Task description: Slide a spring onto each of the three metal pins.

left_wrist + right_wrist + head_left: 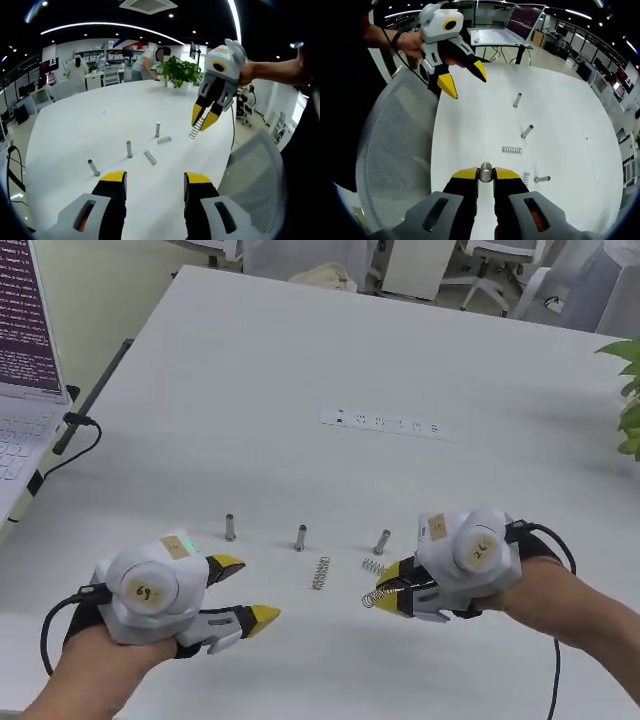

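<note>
Three short metal pins stand in a row on the white table (300, 360): left pin (230, 527), middle pin (300, 537), right pin (382, 541). One loose spring (320, 573) lies in front of the middle pin, and a second loose spring (373, 565) lies by the right pin. My right gripper (388, 590) hovers near the right pin, shut on a third spring (486, 172) that sticks out between its yellow tips. My left gripper (247, 589) is open and holds nothing, in front of the left pin. In the left gripper view the held spring (196, 128) hangs from the right gripper (205, 117).
An open laptop (20, 360) with a black cable (75, 430) sits at the table's left edge. A white power strip (385, 424) lies beyond the pins. A green plant (630, 400) is at the far right. A grey mesh chair (395, 150) is at the near edge.
</note>
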The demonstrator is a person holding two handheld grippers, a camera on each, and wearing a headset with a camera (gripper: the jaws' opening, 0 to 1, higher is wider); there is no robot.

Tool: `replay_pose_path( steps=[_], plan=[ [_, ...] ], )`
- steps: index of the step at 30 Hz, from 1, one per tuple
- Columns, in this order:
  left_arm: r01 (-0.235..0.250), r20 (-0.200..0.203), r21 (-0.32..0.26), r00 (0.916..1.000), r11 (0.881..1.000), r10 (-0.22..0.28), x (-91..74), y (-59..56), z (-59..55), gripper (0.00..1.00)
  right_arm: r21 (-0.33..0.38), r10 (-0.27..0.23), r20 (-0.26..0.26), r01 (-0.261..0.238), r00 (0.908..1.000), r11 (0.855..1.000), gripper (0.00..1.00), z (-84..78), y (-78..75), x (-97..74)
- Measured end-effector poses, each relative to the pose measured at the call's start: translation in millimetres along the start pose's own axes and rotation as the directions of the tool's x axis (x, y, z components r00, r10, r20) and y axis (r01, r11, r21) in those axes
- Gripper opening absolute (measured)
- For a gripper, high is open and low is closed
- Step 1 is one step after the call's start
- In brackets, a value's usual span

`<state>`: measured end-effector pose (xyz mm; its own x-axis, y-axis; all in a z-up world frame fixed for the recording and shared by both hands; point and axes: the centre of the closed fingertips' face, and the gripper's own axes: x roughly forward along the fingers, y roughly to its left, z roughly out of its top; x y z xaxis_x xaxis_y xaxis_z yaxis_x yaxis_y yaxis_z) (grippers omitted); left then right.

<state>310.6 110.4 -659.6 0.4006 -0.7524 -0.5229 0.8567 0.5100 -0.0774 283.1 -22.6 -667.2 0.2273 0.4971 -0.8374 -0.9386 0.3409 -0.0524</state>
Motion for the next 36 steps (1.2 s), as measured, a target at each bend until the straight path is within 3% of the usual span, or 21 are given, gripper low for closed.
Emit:
replay_pose_path(
  steps=[20,36],
  plan=[
    [-0.104,0.014,-0.079,0.9944,0.991,0.105,-21.9,32.8,-11.1,0.51,-0.060,0.016,-0.018,-0.017,0.9997,0.998,0.09,29.5,-38.4,15.3],
    [-0.131,0.017,-0.098,0.9909,0.986,0.133,-33.9,41.7,-16.1,0.58,-0.092,0.040,-0.024,-0.042,0.9989,0.995,0.09,56.1,-59.7,33.6]
  ],
)
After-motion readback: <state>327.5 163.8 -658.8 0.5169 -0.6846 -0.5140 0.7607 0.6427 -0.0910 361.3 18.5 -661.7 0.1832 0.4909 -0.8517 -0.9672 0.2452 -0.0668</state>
